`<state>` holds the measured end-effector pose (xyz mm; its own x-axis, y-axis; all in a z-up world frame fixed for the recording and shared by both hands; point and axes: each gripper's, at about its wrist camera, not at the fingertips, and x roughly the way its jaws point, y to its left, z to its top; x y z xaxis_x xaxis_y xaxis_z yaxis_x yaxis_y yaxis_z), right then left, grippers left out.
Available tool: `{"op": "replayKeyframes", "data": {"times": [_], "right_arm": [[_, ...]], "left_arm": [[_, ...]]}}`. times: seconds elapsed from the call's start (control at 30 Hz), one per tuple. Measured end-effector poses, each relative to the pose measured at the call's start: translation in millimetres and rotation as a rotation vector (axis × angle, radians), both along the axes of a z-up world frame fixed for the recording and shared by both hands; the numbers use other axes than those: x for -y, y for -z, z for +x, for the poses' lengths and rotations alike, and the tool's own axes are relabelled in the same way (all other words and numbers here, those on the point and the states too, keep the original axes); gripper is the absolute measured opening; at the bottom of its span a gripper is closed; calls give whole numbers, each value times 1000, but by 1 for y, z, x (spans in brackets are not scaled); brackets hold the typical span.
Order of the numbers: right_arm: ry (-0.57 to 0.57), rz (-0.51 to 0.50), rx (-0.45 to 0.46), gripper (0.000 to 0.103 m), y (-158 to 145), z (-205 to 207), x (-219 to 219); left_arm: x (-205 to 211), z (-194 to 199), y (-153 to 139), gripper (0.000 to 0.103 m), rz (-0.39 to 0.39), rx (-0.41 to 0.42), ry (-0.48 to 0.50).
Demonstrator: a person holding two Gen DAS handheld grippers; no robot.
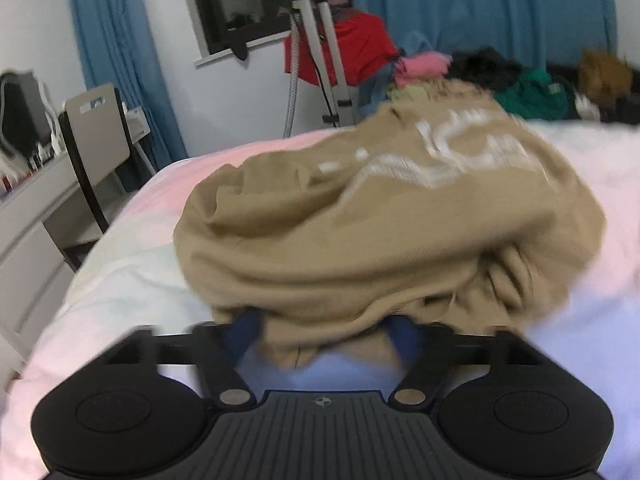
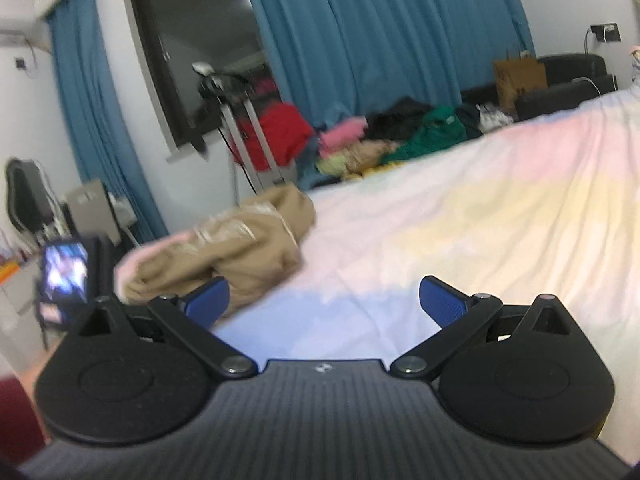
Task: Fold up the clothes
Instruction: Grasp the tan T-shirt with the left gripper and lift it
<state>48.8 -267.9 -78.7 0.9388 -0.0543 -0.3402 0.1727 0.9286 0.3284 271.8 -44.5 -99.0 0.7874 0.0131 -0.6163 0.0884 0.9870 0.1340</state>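
Motion blur smears both views. In the left wrist view the tan garment [image 1: 380, 220], bunched in a heap on the bed [image 1: 120, 280], drapes over the left gripper [image 1: 324, 328]; its blue fingertips [image 1: 246, 328] are mostly buried under the cloth's near edge, so whether the spread fingers actually pinch fabric cannot be told. White print on the garment is unreadable. In the right wrist view the right gripper [image 2: 324, 304] is spread wide and holds nothing, hovering over bare bed sheet just right of the garment [image 2: 224, 248]. Beyond the garment, at the bed's far end, lies a pile of clothes [image 2: 392, 136], colours distinguishable but items not.
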Motion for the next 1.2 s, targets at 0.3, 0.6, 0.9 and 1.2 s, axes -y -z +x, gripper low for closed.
{"op": "replayKeyframes", "data": {"times": [0.3,0.6,0.9,1.2], "right_arm": [[-50,-69,33,103,24,21,-15],[-46,-121,93,103,11,7,-22],[-88,-129,137,103,-18,-40,-29],[-409,-111,-3,103,-20,-69,-76]], "left_arm": [[-36,-22,-36,9,-265,79,-6],[-55,-149,-97,7,-354,145,135],[-82,-283,-124,7,-451,178,228],[-119,-307,-122,7,-528,196,233]]}}
